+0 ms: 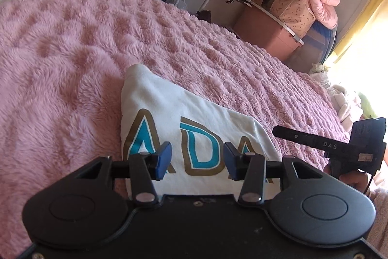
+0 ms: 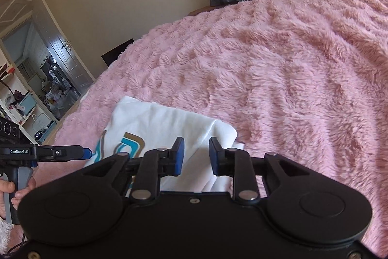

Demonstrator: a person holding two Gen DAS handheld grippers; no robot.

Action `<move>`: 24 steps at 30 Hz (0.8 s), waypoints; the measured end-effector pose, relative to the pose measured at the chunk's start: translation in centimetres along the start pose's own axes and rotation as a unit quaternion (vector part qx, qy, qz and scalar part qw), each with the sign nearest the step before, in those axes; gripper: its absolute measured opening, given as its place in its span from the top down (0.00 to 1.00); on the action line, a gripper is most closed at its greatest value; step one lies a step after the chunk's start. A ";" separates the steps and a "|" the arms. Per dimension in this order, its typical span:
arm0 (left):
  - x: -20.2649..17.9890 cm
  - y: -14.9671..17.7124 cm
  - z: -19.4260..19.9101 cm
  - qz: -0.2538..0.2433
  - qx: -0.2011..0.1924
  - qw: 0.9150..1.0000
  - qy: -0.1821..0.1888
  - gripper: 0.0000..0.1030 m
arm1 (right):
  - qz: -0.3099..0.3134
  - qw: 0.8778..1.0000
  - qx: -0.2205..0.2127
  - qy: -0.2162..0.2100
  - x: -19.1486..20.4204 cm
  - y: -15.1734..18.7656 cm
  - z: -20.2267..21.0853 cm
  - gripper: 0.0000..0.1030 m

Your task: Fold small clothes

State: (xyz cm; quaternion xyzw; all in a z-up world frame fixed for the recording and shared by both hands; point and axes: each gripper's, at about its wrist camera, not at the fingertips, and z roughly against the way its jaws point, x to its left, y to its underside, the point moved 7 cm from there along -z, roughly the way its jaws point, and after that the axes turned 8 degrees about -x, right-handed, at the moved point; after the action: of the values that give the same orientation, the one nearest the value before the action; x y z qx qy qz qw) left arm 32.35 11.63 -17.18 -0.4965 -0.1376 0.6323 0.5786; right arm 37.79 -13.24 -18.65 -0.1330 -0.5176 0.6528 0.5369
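Looking along your left gripper [image 1: 197, 159], you see its blue pads [image 1: 163, 159] standing well apart with nothing pinched between them. The folded white T-shirt [image 1: 169, 108] lies on the fluffy pink blanket [image 1: 72, 45] under and beyond the jaws, its teal and gold lettering showing in the gap. Its far folded edge runs slanting away ahead of the jaws, and its left edge drops almost straight toward the left pad. Left of the jaws and far ahead you have bare blanket. Right of the jaws your right gripper [image 1: 276, 130] hangs over the blanket, just off the shirt's right edge.

Through your right wrist camera, your right gripper [image 2: 196, 155] has its pads [image 2: 179, 157] a modest gap apart, gripping nothing; the shirt [image 2: 157, 118] lies flat beneath and ahead of them. Its right corner [image 2: 231, 135] sits just beyond the right pad, with a small loose fold poking out there. Right of the jaws and ahead, the blanket [image 2: 291, 69] is open. Left of the jaws your left gripper [image 2: 87, 152] reaches in over the shirt's left edge, held by a hand [image 2: 14, 188].
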 end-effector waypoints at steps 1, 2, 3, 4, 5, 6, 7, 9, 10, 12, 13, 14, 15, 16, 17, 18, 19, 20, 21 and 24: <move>-1.0 0.5 1.2 -0.009 -0.005 1.000 -0.005 0.53 | 0.004 1.000 -0.009 -0.007 0.9 -0.3 1.0 0.75; -2.0 1.2 2.4 -0.014 -0.009 1.000 -0.003 0.52 | 0.005 1.000 -0.018 -0.025 2.3 -0.4 2.2 0.75; -2.6 1.9 3.2 -0.013 -0.010 1.000 -0.001 0.51 | 0.011 0.999 -0.023 -0.042 3.7 -0.3 3.3 0.73; -3.2 3.2 4.0 -0.008 -0.008 1.000 -0.002 0.51 | 0.022 0.998 -0.025 -0.053 4.8 0.1 4.1 0.71; -3.4 4.2 4.5 -0.003 -0.005 1.000 -0.004 0.51 | 0.036 0.997 -0.024 -0.061 5.9 0.7 4.8 0.70; -3.5 5.5 4.7 0.005 0.003 1.000 -0.009 0.51 | 0.051 0.996 -0.016 -0.067 7.1 1.7 5.4 0.69; -3.3 6.6 4.8 0.016 0.011 1.000 -0.017 0.51 | 0.057 0.996 -0.009 -0.071 7.6 2.6 5.7 0.69; -2.9 8.4 4.7 0.028 0.024 0.999 -0.029 0.51 | 0.064 0.996 0.010 -0.062 7.9 4.6 6.0 0.69; -2.6 9.2 4.5 0.022 0.027 0.999 -0.035 0.51 | 0.063 0.996 0.016 -0.052 7.6 5.3 5.9 0.69; -2.4 10.2 4.0 0.005 0.033 0.999 -0.038 0.51 | 0.055 0.998 0.028 -0.031 6.5 6.6 5.7 0.69; -2.2 10.5 3.7 0.001 0.037 0.999 -0.040 0.50 | 0.049 0.998 0.034 -0.024 5.9 7.1 5.6 0.69; -2.2 10.6 3.6 0.002 0.038 0.998 -0.043 0.50 | 0.040 0.998 0.039 -0.018 5.4 7.6 5.4 0.70; -2.2 10.4 3.5 0.001 0.039 0.998 -0.047 0.51 | 0.033 0.999 0.041 -0.014 5.1 7.8 5.3 0.70; -2.5 9.9 3.6 -0.002 0.041 0.998 -0.054 0.51 | 0.027 0.999 0.040 -0.010 5.0 8.1 5.4 0.70; -2.9 9.6 3.9 -0.006 0.040 0.997 -0.059 0.51 | 0.023 0.999 0.039 -0.005 5.1 8.0 5.6 0.70; -3.5 9.0 4.3 -0.014 0.034 0.997 -0.063 0.51 | 0.021 0.999 0.037 0.002 5.3 7.8 5.9 0.69; -4.2 8.5 4.9 -0.021 0.027 0.997 -0.068 0.50 | 0.022 0.999 0.032 0.009 5.7 7.5 6.4 0.68; -4.9 8.0 5.7 -0.028 0.021 0.997 -0.074 0.50 | 0.025 0.999 0.028 0.013 6.1 7.2 6.9 0.67; -5.5 7.6 6.3 -0.035 0.017 0.996 -0.082 0.50 | 0.031 0.999 0.025 0.025 6.8 6.8 7.5 0.60; -7.5 6.7 8.5 -0.055 0.007 0.992 -0.116 0.48 | 0.066 0.996 0.003 0.064 9.4 5.9 10.2 0.44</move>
State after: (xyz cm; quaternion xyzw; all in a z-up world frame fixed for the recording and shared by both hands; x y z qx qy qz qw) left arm 20.40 6.56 -14.70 -0.4078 -0.2263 0.6538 0.5958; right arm 23.36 -10.15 -15.56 -0.2068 -0.4706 0.6785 0.5248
